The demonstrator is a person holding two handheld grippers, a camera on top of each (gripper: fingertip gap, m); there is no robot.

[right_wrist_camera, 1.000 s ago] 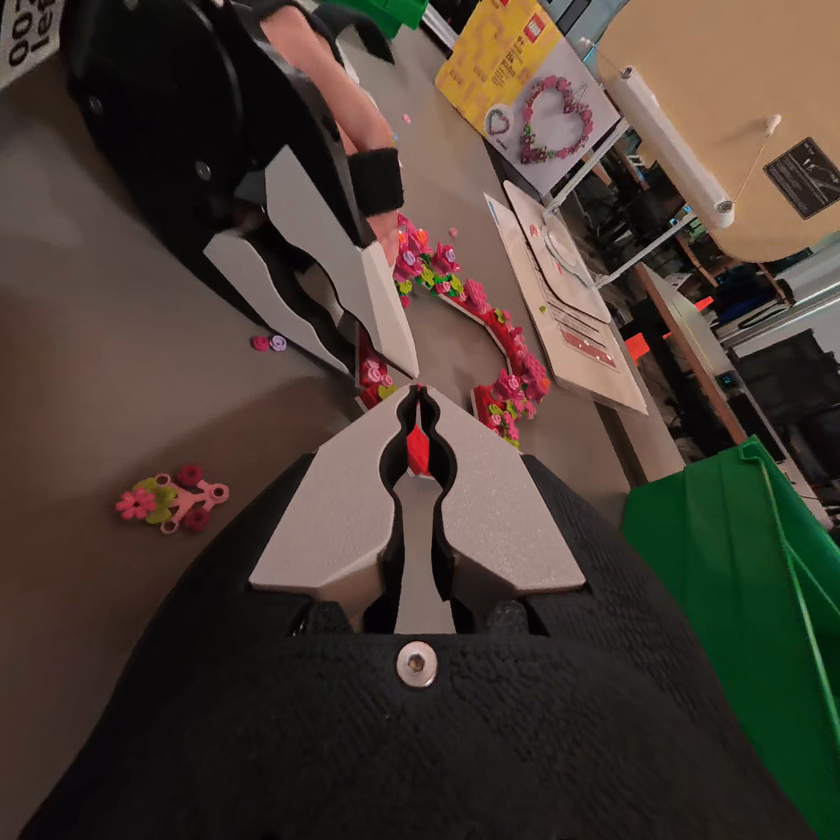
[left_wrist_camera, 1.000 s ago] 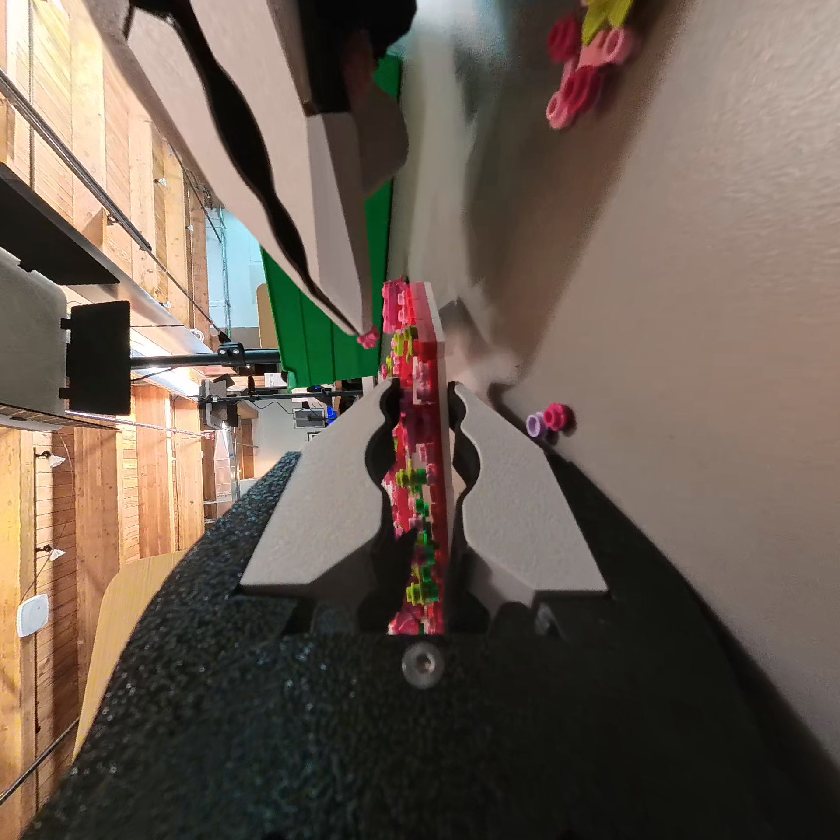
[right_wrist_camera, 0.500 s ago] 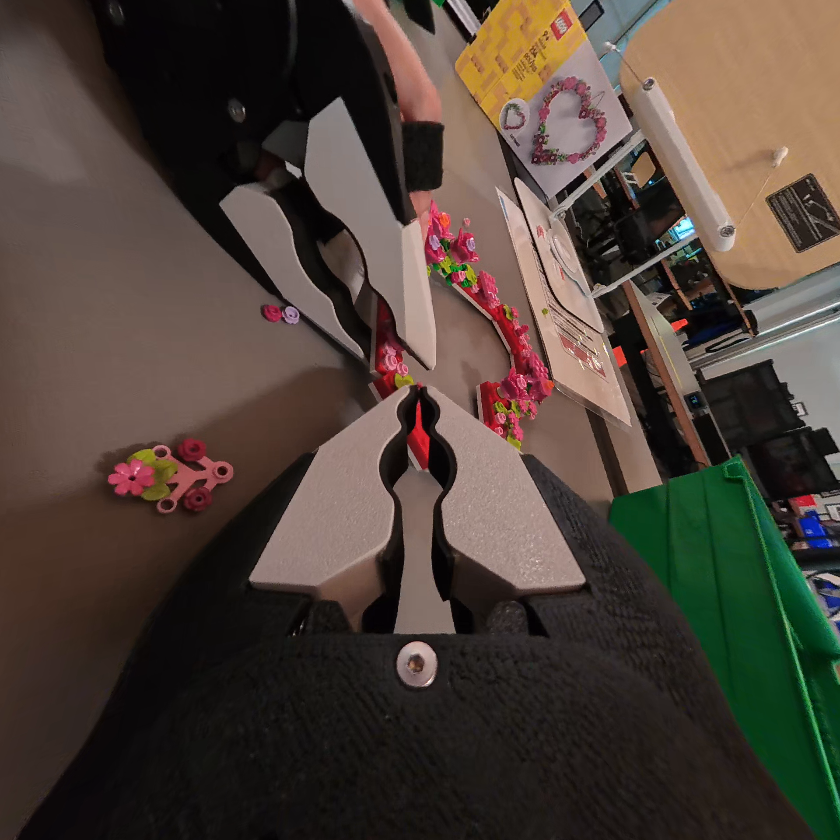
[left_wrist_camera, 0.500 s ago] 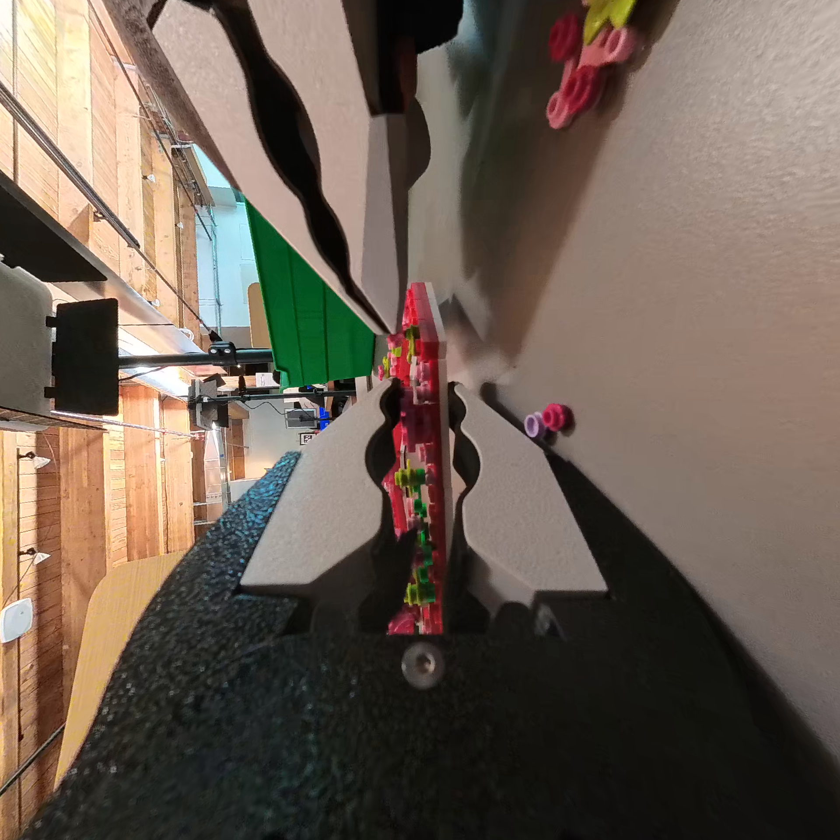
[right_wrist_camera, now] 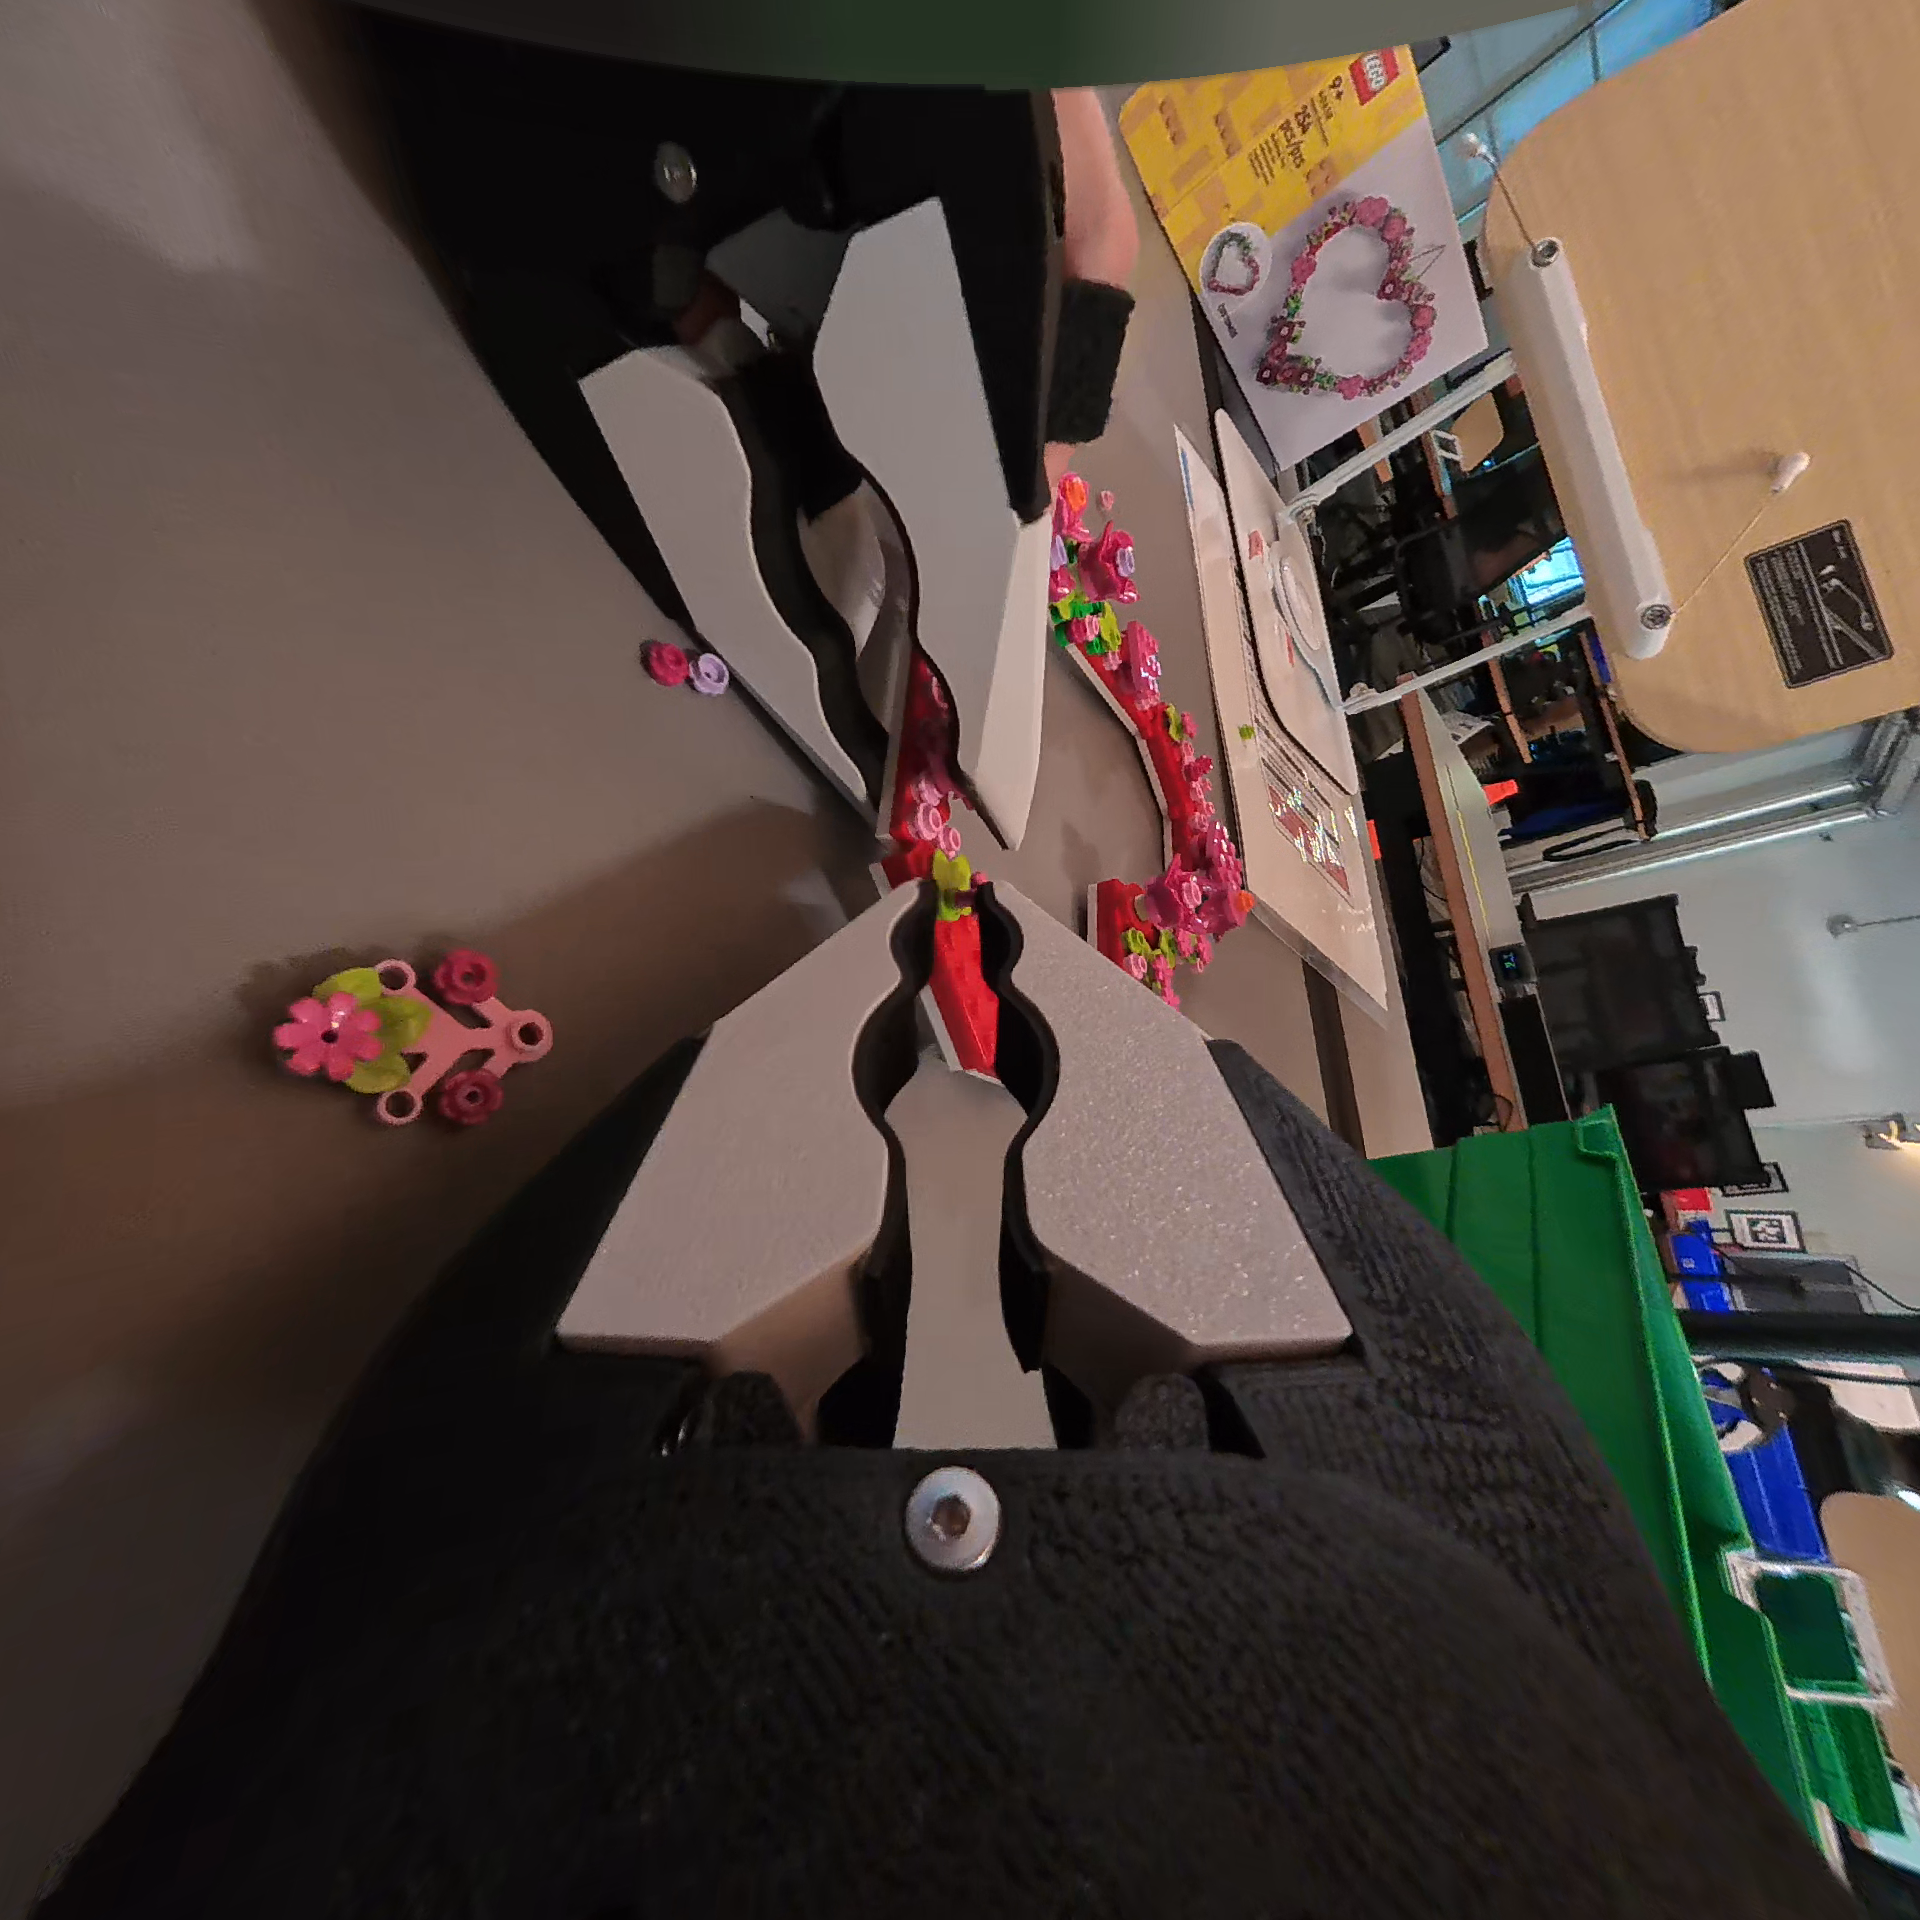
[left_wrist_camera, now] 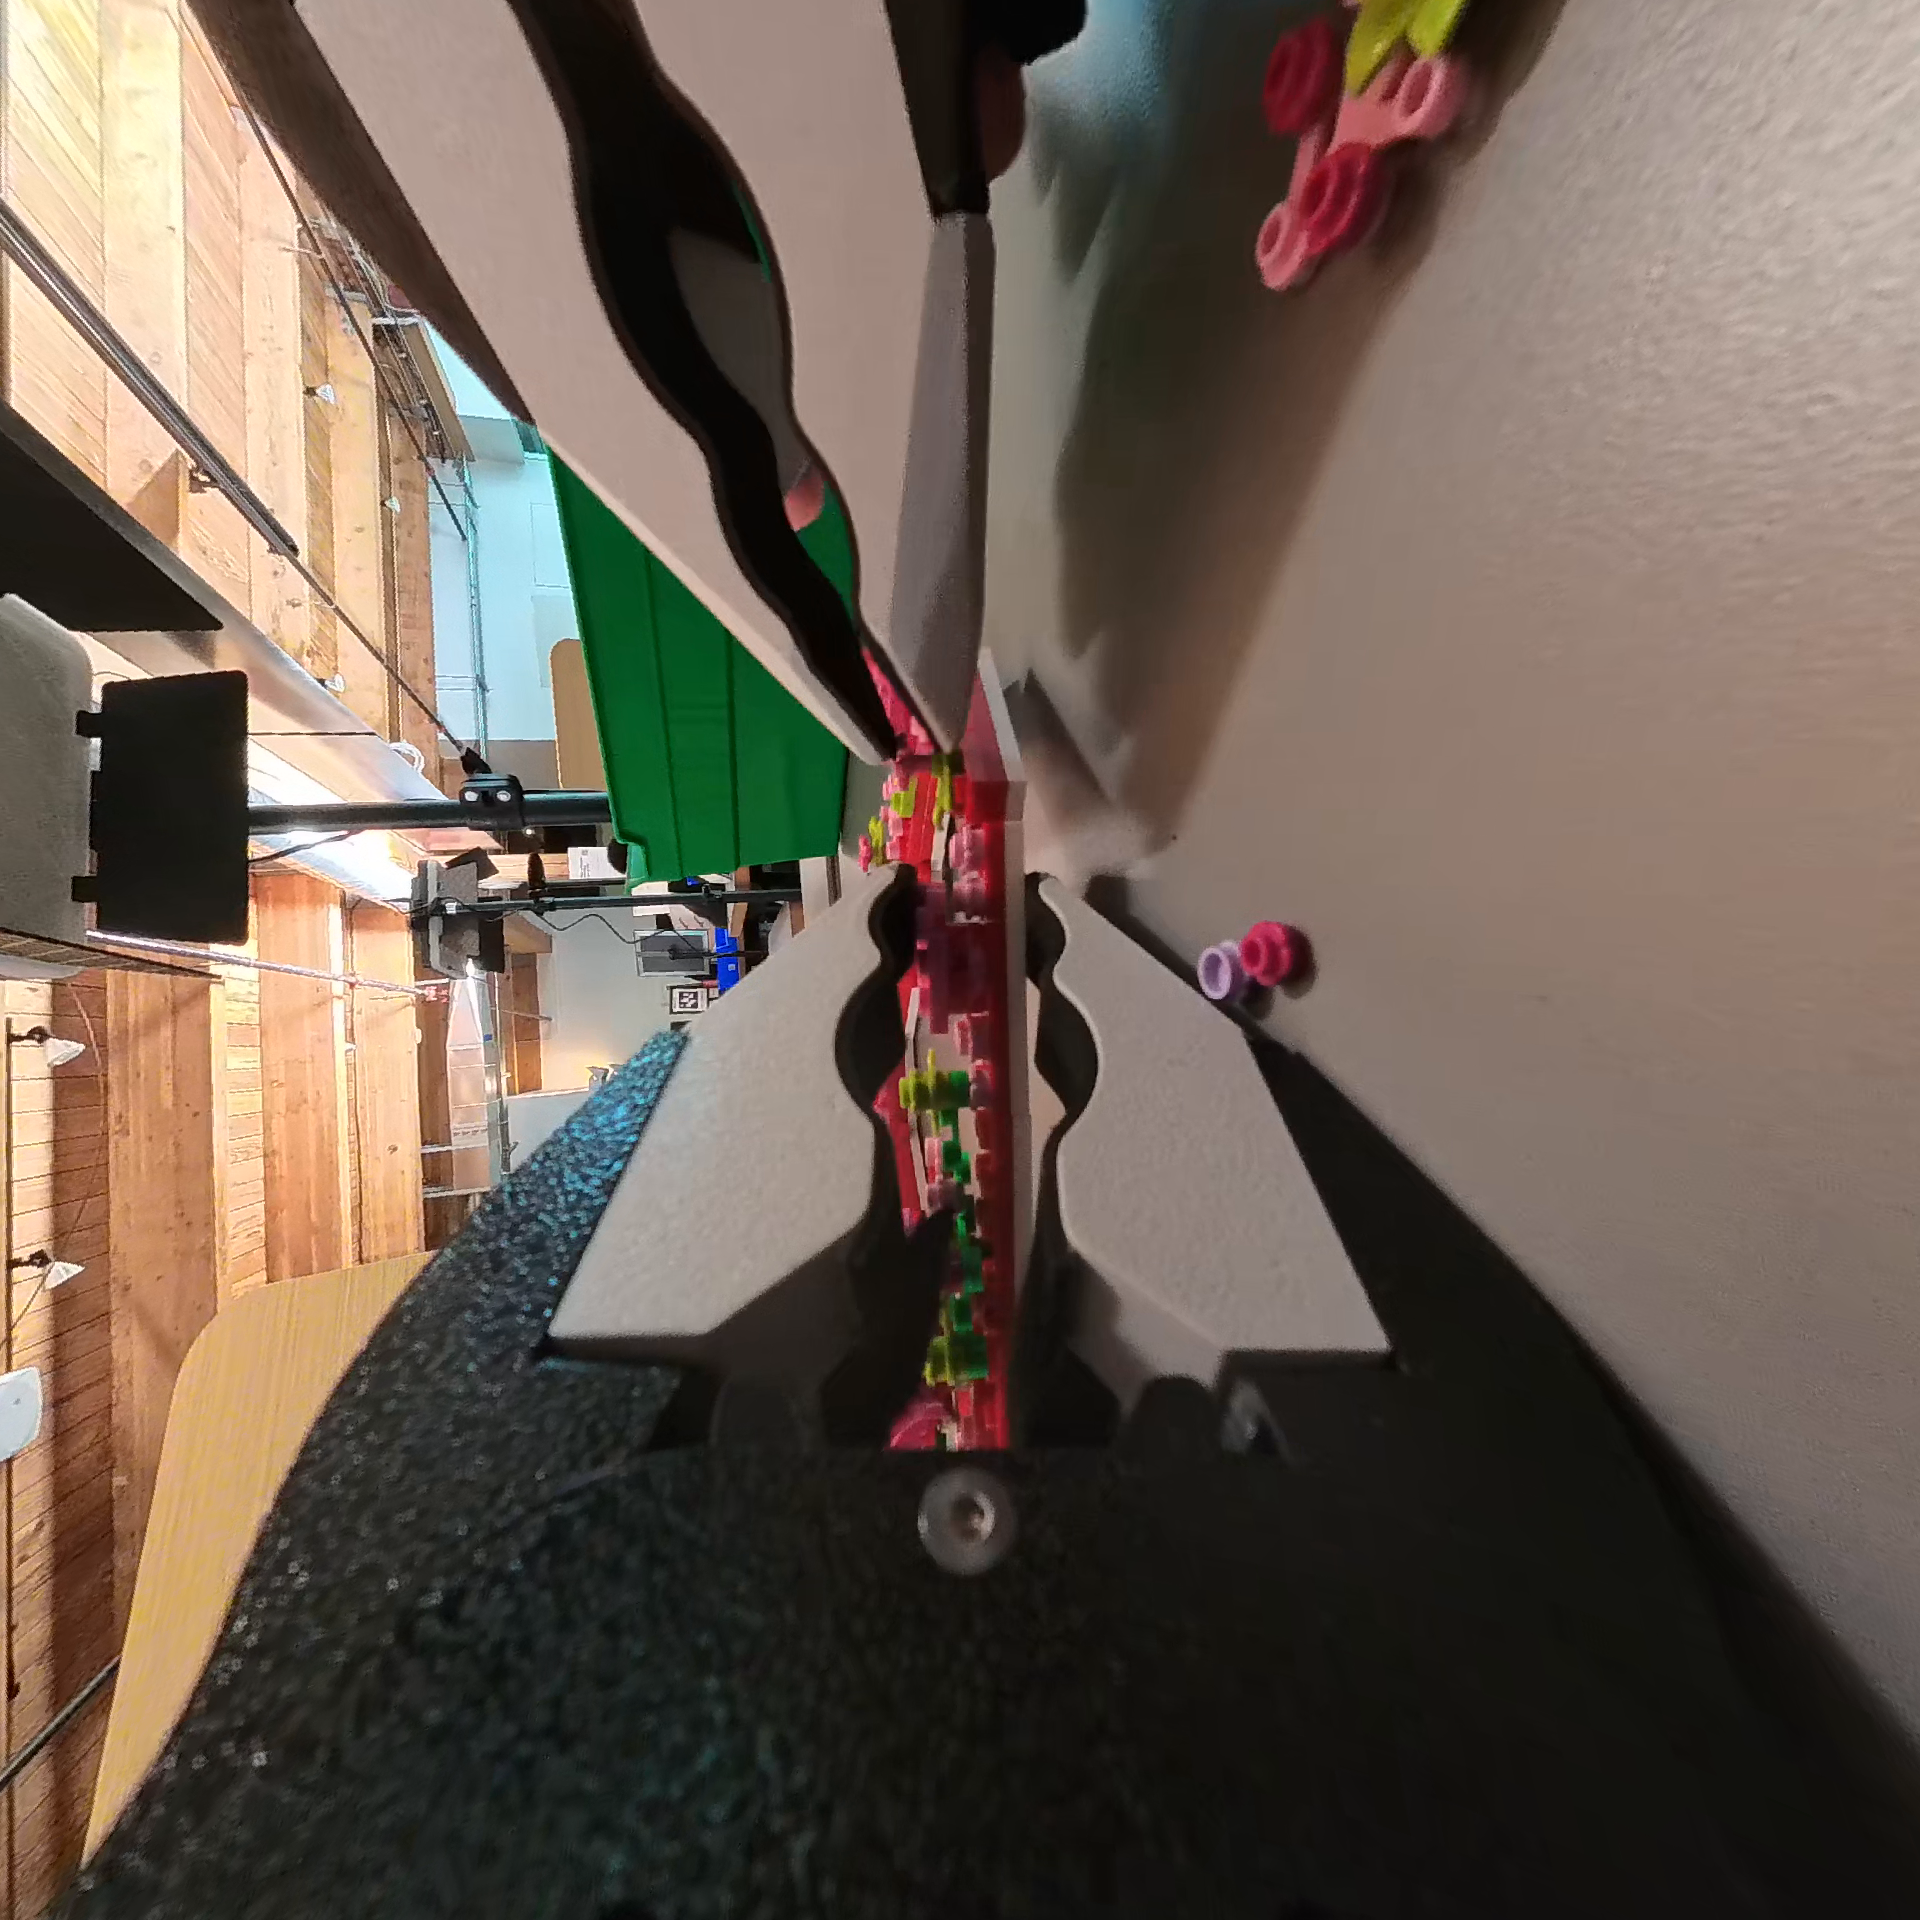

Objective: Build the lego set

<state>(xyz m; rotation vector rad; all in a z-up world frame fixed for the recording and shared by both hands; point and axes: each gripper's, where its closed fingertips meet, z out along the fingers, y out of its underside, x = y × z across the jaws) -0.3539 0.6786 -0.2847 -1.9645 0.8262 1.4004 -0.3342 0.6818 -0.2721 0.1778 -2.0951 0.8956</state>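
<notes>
Grey table (right_wrist_camera: 312, 520); left claw (left_wrist_camera: 961, 894) clamps flowered strip (left_wrist_camera: 961, 1039) edgewise.

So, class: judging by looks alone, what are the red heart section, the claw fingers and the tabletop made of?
Red heart section: glossy moulded plastic, with studs and sharp edges. Claw fingers: matte grey, finely grained, probably printed or moulded plastic. Tabletop: smooth grey-brown with soft sheen, perhaps laminate; the look leaves it open.

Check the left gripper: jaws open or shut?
Shut on the red flower strip: the left gripper has both jaws pressed against its sides, one on the flower side, one on the back.
</notes>
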